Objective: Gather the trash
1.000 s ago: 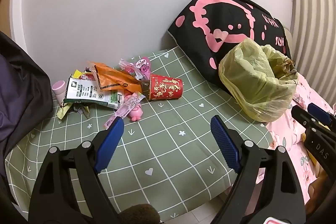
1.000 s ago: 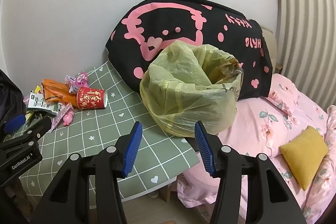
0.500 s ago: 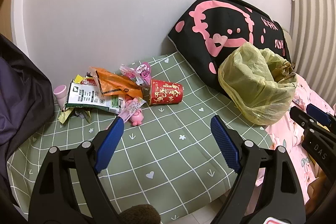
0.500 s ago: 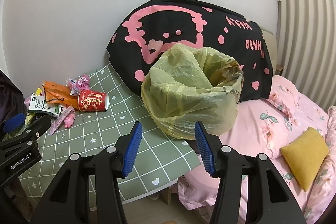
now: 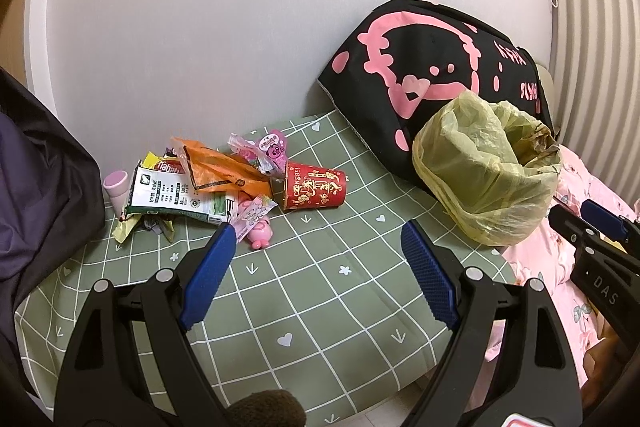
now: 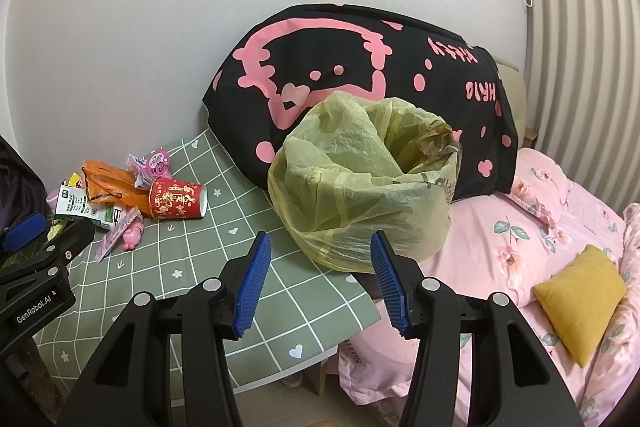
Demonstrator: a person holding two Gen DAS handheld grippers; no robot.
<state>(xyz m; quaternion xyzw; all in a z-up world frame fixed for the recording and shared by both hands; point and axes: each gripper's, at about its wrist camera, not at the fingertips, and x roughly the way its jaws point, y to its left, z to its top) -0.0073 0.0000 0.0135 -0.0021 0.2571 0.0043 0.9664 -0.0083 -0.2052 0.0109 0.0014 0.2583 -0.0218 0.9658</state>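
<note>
Hovering over a green checked cloth (image 5: 320, 291), the left gripper (image 5: 316, 231) has its blue fingers (image 5: 206, 277) spread wide with nothing between them. The trash lies in a heap at the left centre of the left wrist view, beyond the fingertips and apart from them: a red cup (image 5: 314, 185) on its side at the middle, an orange wrapper (image 5: 218, 171) and a white carton (image 5: 176, 197) to its left, pink wrappers (image 5: 264, 147) behind. A small pink toy (image 5: 260, 233) lies just above the left fingertip, the nearest piece, not touching. A yellow bag (image 5: 486, 179) stands open at the right centre, above and right of the right finger, leaning on a black pillow (image 5: 424, 67). In the right wrist view the right gripper (image 6: 318, 239) is also released and empty, its fingers (image 6: 252, 285) framing the bottom of the bag (image 6: 360, 187), which fills the middle of the frame just past the tips at the cloth's (image 6: 168, 267) edge. The cup (image 6: 178, 198) and heap sit at the left centre, well left of these fingers. A pink bedsheet (image 6: 520, 239) with a yellow cushion (image 6: 580, 293) fills the lower right, and the left gripper's side shows at the lower left edge.
</note>
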